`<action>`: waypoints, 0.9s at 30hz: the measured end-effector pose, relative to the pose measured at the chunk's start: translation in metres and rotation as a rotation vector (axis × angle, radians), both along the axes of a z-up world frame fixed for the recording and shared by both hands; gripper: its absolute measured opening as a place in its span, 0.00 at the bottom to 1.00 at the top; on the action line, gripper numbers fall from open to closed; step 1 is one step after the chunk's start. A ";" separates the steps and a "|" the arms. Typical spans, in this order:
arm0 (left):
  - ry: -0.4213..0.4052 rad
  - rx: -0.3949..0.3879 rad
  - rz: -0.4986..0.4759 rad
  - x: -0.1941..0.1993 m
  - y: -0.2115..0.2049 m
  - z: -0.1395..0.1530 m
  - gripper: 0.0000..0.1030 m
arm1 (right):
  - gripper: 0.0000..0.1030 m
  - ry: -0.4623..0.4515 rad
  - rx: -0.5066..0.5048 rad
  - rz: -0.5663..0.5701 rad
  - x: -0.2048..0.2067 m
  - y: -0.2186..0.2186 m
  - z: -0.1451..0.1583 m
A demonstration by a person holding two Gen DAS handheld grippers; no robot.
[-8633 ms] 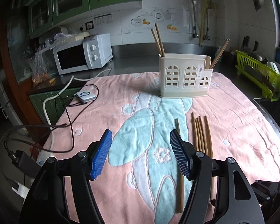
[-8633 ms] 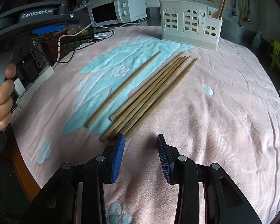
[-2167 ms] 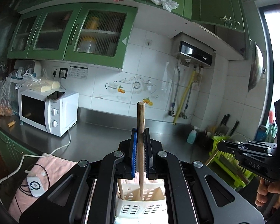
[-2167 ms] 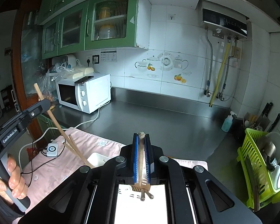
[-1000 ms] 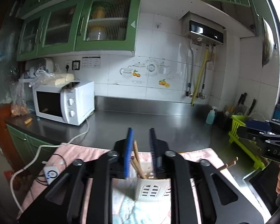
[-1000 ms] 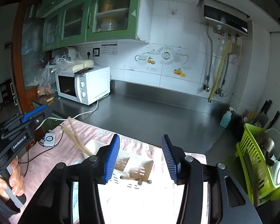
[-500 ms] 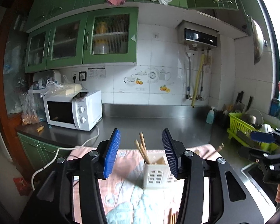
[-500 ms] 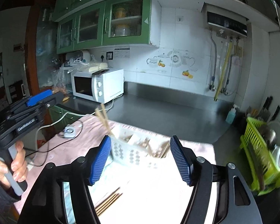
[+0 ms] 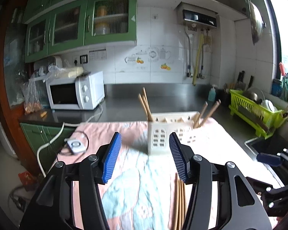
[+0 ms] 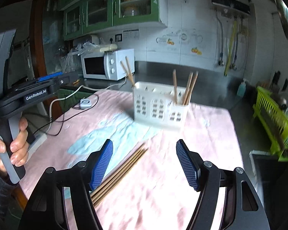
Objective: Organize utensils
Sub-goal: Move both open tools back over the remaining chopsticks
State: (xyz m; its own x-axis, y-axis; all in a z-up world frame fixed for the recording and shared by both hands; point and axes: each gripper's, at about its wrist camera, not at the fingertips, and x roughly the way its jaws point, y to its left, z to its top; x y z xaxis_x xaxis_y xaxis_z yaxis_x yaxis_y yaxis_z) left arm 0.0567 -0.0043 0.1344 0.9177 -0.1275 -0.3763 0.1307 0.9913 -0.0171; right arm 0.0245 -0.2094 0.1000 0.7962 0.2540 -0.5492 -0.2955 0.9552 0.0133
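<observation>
A white microwave (image 9: 75,91) stands far to the left on the steel tabletop (image 9: 124,105), with its cord running down to the pink and blue towel (image 9: 128,182) that covers the near part. The left tongs (image 9: 144,159) hang over the towel with the two blue pads wide apart and nothing between them. Past them stands the white holder (image 9: 169,132) with little window holes. Some chopsticks in the holder (image 9: 145,102) lean at its left end, and more lean at its right end. A small bunch of loose chopsticks (image 9: 179,201) lies flat on the towel, just under the right pad of the left tongs. In the right wrist view the right tongs (image 10: 144,162) are also wide open and hold nothing, and the loose chopsticks lie beside their left pad. A green dish rack (image 9: 255,113) sits far to the right.
</observation>
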 end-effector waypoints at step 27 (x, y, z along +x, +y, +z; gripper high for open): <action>0.055 0.044 0.000 -0.048 0.010 -0.025 0.55 | 0.57 0.196 0.065 -0.005 -0.035 0.015 -0.084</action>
